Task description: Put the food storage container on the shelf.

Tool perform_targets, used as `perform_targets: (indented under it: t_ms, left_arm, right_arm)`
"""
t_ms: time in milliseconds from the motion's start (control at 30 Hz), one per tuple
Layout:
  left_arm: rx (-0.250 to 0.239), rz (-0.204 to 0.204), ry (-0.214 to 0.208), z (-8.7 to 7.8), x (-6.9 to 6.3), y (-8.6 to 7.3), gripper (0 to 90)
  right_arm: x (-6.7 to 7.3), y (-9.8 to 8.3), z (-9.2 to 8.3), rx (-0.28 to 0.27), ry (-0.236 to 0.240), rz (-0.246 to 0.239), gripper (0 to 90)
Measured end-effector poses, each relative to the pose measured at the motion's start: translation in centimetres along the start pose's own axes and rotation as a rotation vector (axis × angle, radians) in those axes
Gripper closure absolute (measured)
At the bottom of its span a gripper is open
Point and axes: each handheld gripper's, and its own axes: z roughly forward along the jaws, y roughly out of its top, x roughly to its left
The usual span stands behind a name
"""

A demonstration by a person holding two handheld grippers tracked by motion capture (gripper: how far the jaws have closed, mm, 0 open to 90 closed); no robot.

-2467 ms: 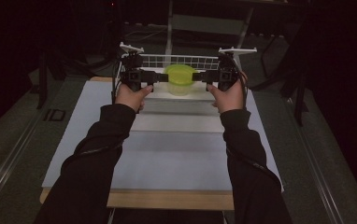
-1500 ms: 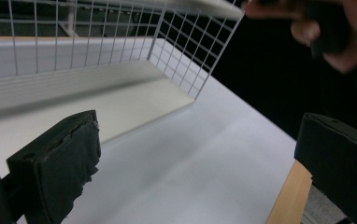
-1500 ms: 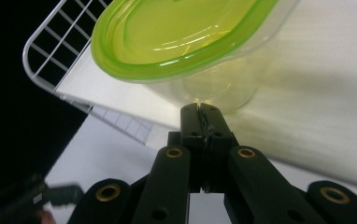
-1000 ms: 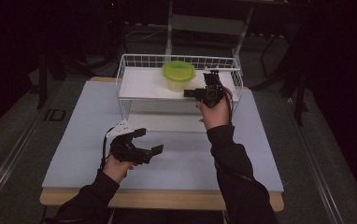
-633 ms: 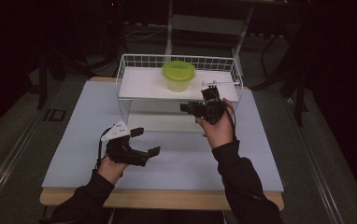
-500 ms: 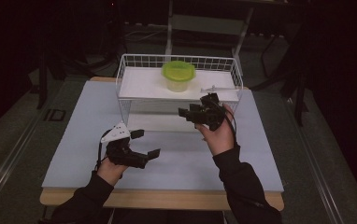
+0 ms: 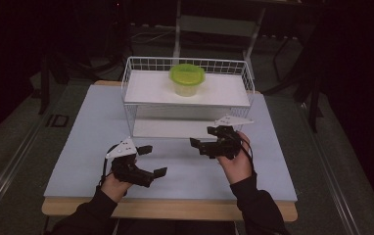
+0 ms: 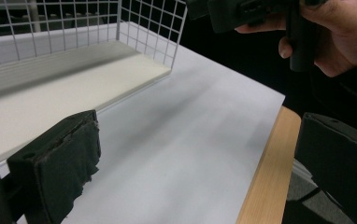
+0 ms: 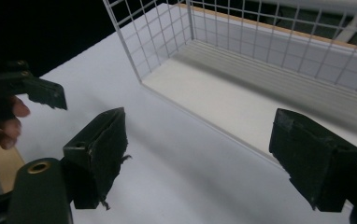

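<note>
High view: nearest the wooden table edge [image 7: 175, 209], the left gripper [image 7: 151, 160] sits low over the pale blue-grey mat [image 7: 77, 142], held in the person's left hand [image 7: 112, 185]; its jaws stand wide apart with nothing between them. A little farther in and to the right, the right gripper [image 7: 200, 137] hangs above the mat in the right hand [image 7: 236, 164], jaws likewise spread wide and holding nothing, pointed toward the left. Just beyond it stands a white wire rack [image 7: 131, 105] with two white shelves; its lower shelf opens toward the grippers, and the wire side walls fence the upper shelf. On the upper shelf, near the back wire wall, sits a lime-green lidded container [image 7: 187, 79], well apart from both grippers. The left gripper view shows the rack's corner ahead-left and the right hand at upper right. Past the table lie dark floor and a grey frame [image 7: 219, 24].
</note>
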Motion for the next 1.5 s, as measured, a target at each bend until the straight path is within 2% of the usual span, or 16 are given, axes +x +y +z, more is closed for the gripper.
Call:
perform_targets:
  t_ms: [133, 167, 200, 300, 333, 400, 600, 867, 1167, 1267, 1500]
  left_arm:
    - [0.007, 0.000, -0.004, 0.1, -0.1, -0.2, 1.4]
    - [0.008, 0.002, -0.004, 0.1, -0.1, -0.2, 1.4]
    - [0.009, 0.004, -0.004, 0.1, -0.1, -0.2, 1.4]
    - [0.012, 0.008, -0.007, 0.2, -0.1, -0.3, 1.4]
    - [0.013, 0.006, -0.009, 0.2, -0.1, -0.4, 1.4]
    - [0.014, 0.006, -0.009, 0.2, -0.1, -0.4, 1.4]
    - [0.018, 0.013, -0.008, 0.3, -0.1, -0.6, 1.4]
    - [0.027, 0.024, -0.013, 0.4, -0.1, -0.7, 1.4]
    - [0.049, 0.041, -0.024, 0.8, -0.4, -1.0, 1.4]
    - [0.052, 0.044, -0.028, 0.9, -0.5, -1.1, 1.4]
    - [0.078, 0.061, -0.035, 1.3, -0.7, -1.5, 1.4]
  right_arm:
    - [-0.1, -0.8, -0.1, 0.012, 0.008, -0.007, 18.9]
    - [0.0, -1.9, -0.2, 0.017, 0.014, -0.005, 18.9]
    - [0.0, -1.9, -0.2, 0.017, 0.014, -0.005, 18.9]
    - [0.1, -3.6, -0.5, 0.030, -0.001, -0.028, 18.8]
    - [0.1, -3.6, -0.5, 0.030, -0.001, -0.028, 18.8]
    - [-0.1, -5.0, -0.6, 0.043, -0.003, -0.025, 18.8]
    - [-0.8, -7.2, -0.7, 0.077, -0.011, -0.026, 18.6]
    - [-1.1, -8.7, -1.5, 0.096, -0.027, -0.034, 17.5]
    - [-1.5, -10.1, -2.3, 0.121, -0.021, -0.047, 16.9]
    - [-1.5, -10.5, -2.6, 0.115, -0.033, -0.066, 16.9]
    - [-2.0, -11.3, -3.4, 0.098, -0.029, -0.052, 16.5]
